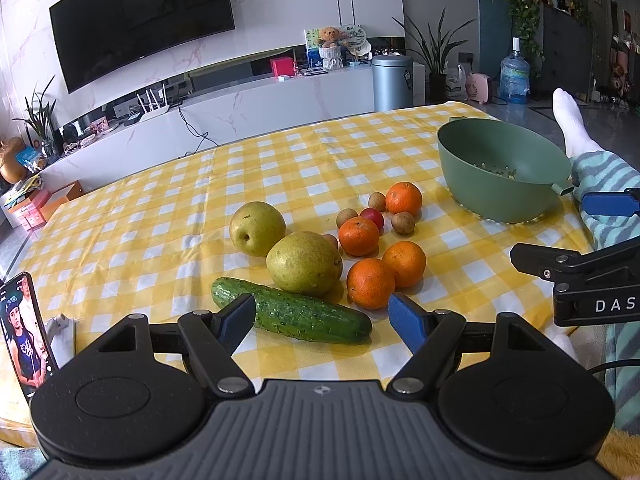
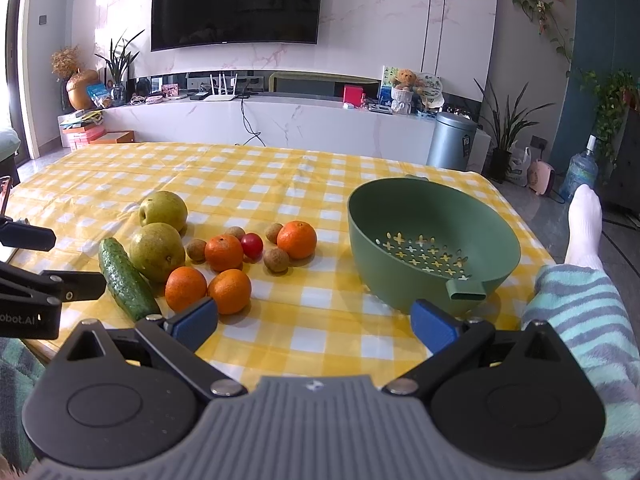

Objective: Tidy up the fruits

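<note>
Clustered at the centre of the left wrist frame on the yellow-and-white checked tablecloth (image 1: 280, 168): two round yellow-green pears (image 1: 304, 263) touching each other, a bumpy dark green cucumber (image 1: 292, 310) lying slantwise just below them, four bright orange mandarins (image 1: 370, 283), one small red cherry tomato (image 1: 373, 217) and several small brown longans (image 1: 403, 223) scattered among the mandarins. Toward the right of that frame, well apart from the fruit, a sage-green plastic colander bowl (image 1: 502, 170) with flower-shaped holes and a short spout, tilted toward the camera, nothing inside. At the bottom centre, the left gripper (image 1: 322, 318) with blue-padded fingers spread wide, gripping nothing, its tips framing the near end of the cucumber and the closest mandarin without touching either. In the right wrist frame, the right gripper (image 2: 316, 324) likewise spread wide and unloaded over bare cloth at bottom centre, between the fruit pile on the left and the colander on the right. At the left edge of the left wrist frame, a propped smartphone (image 1: 24, 332) with a lit screen. At the right, a leg in a striped teal fleece trouser (image 2: 580, 312) and a white sock (image 2: 585, 226). Across the top, a wall-mounted black television (image 2: 236, 2) above a white marble-look cabinet (image 2: 280, 120).
</note>
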Tool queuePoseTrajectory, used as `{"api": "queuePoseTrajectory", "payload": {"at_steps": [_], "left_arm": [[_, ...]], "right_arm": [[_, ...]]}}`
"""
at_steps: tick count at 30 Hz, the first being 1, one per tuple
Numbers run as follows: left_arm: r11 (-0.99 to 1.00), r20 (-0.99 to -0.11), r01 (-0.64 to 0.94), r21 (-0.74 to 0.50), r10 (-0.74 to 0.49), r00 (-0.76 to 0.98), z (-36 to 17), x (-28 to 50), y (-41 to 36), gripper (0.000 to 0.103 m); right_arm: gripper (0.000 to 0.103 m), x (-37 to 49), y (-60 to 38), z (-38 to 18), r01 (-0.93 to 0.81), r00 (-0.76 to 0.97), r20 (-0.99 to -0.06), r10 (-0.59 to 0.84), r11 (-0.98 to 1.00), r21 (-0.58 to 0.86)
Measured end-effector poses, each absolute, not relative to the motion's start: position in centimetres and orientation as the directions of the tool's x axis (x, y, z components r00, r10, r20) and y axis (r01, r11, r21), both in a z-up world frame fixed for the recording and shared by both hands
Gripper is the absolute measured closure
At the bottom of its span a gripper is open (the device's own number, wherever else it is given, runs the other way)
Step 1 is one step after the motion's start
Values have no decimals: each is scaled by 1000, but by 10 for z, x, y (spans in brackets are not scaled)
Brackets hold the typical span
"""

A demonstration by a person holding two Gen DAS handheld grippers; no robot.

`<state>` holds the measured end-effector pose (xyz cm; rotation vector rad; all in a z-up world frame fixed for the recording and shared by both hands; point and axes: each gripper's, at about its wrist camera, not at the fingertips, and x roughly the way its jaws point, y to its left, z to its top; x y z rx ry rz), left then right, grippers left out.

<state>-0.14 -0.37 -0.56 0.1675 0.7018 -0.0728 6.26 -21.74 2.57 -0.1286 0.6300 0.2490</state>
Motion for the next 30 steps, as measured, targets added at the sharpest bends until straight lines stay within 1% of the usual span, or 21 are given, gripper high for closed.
{"api": "queuePoseTrajectory", "payload": {"at_steps": [30], "left_arm": [[984, -651, 123, 127, -11, 759, -7, -1, -4, 14]], "right_arm": [[4, 65, -218, 23, -260, 764, -620, 180, 965, -40]]}}
